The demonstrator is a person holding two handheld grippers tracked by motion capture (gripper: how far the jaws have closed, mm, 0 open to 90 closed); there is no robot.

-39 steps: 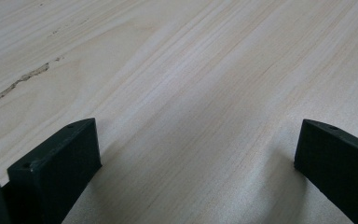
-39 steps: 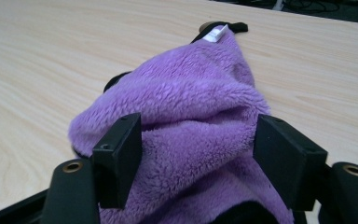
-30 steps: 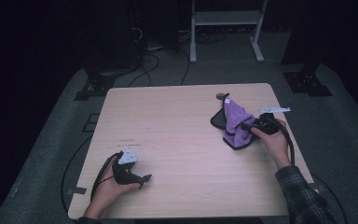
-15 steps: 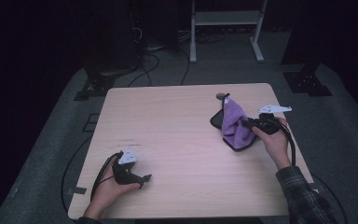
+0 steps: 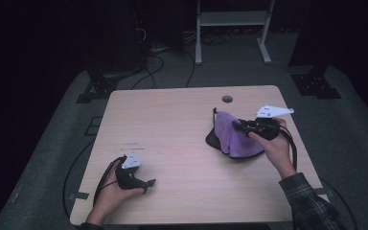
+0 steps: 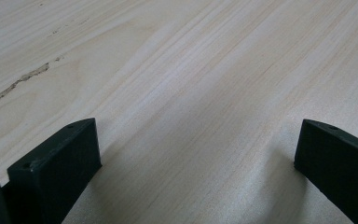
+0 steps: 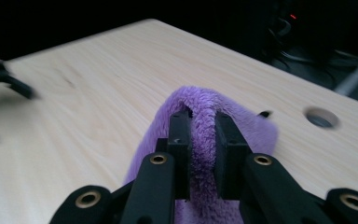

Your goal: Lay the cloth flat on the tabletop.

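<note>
The big wooden table [image 5: 172,139] holds everything. On its right side, a soft purple cloth [image 5: 232,136] hangs partly lifted, with something dark under its edge. The right gripper [image 7: 200,140] has just squeezed in and pinches a fold of it. The left gripper [image 6: 198,154] rests spread wide on bare wood, well apart from the cloth.

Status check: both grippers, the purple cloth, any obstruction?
Right gripper shut on fuzzy purple cloth, jaws just closed. Left gripper open, on pale wooden table. Nothing obstructing.
</note>
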